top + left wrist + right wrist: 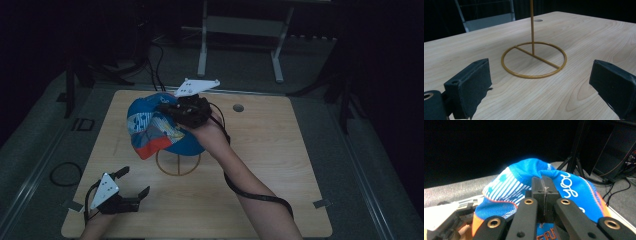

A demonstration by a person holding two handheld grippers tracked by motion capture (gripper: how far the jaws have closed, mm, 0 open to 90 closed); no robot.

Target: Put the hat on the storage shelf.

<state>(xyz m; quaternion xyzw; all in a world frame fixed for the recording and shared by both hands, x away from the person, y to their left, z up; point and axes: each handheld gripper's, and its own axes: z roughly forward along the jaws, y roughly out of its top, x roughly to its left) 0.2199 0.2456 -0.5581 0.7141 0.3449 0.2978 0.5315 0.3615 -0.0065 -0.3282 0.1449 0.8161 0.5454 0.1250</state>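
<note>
A blue cap (152,131) with white print and an orange brim sits over a yellow wire stand (178,167), whose ring base rests on the wooden table (280,165). My right gripper (164,107) comes in from the right and is shut on a fold of the cap's fabric at the crown. In the right gripper view the two jaws (544,186) are pressed together with the blue cap (574,188) bunched around them. My left gripper (134,181) rests near the table's front left corner, open, with nothing between its fingers. In the left gripper view it (542,85) faces the stand's ring and post (534,60).
A round hole (238,107) is in the table top at the back right. A white metal frame (240,30) stands on the floor behind the table. A cable loop (65,174) lies on the floor at the left, and dark stands and cables surround the table.
</note>
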